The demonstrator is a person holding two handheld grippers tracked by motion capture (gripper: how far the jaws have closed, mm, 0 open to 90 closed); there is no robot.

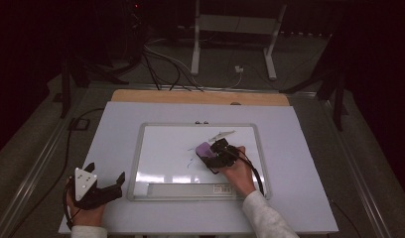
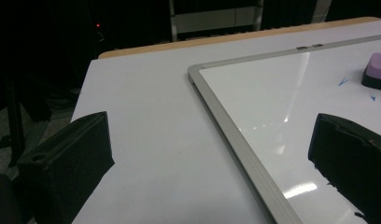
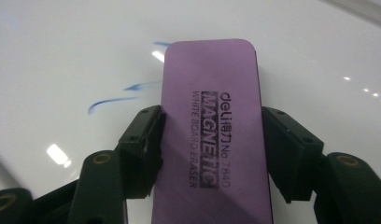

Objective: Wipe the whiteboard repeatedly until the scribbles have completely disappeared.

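1. A white tabletop has a wood strip along its far edge
2. The room around it is dark. On the grey floor behind are cables and the white legs of a stand
3. A whiteboard with a silver frame lies flat in the middle of the tabletop
4. A purple eraser sits on the board, a bit right of the middle. The right gripper has its jaws clamped on the eraser's two long sides
5. A pen lies on the board just behind the eraser
6. The left gripper rests at the near left corner of the tabletop, well apart from the eraser. Its jaws are wide apart with nothing between them
7. The right gripper view shows what the high view cannot: black print on the eraser that reads "MAGNETIC" and "WHITE BOARD ERASER", and blue marks on the board just beside it
8. The left gripper view shows the near left corner of the frame up close, with the eraser far off at the right edge
9. The high view shows both hands and a white sleeve on the right arm
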